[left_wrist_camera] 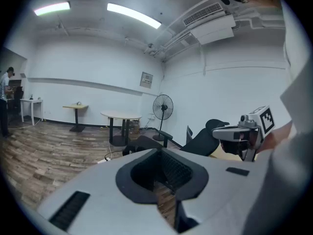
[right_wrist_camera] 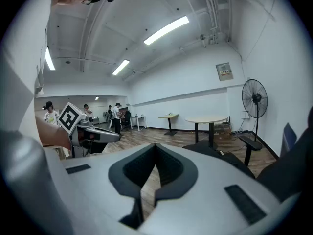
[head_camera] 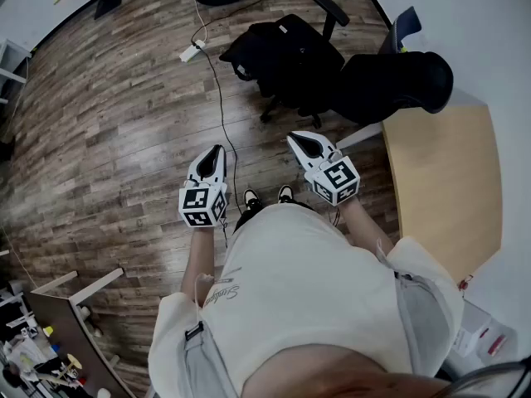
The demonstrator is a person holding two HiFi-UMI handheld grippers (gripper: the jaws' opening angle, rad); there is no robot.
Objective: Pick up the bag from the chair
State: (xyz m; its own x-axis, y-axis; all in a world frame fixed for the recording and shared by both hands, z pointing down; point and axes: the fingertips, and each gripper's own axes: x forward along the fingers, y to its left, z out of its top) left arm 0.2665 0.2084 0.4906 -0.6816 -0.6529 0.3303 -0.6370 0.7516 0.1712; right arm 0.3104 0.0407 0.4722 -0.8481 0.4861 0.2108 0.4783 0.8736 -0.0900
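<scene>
Right, approach step, I'd say: nothing is picked up yet. Left tongs (head_camera: 217, 151) are closed down narrow, tips together, w/ nothing in them; only floor (head_camera: 124, 131) shows thru the padded hollow. Right tongs (head_camera: 301, 142) are the same, pinched to and empty. Both are held out in front of the person (head_camera: 307, 305), side by side but apart, noses aimed twd the chair (head_camera: 398, 81). They're on the near side of the chair's wheeled base and well short of the seat. Right pair is the closer one to the chair.

Bag (head_camera: 274, 56) is black and slumped on the chair's seat, in front of the backrest, w/ an armrest on its far side. It's well apart from both tongs and untouched.

Next move prob. calls for a step in toward the chair, then opening one pair wide and coming down on a strap or top fold. No handle can be made out from here.

Risks, as I judge them:
- The chair is on castors, so a push could roll it.
- A cable (head_camera: 221, 98) runs over the floor just past the chair's base, underfoot on the way in.

Desk (head_camera: 448, 181) sits right beside the chair's backrest, which limits room on that side.
</scene>
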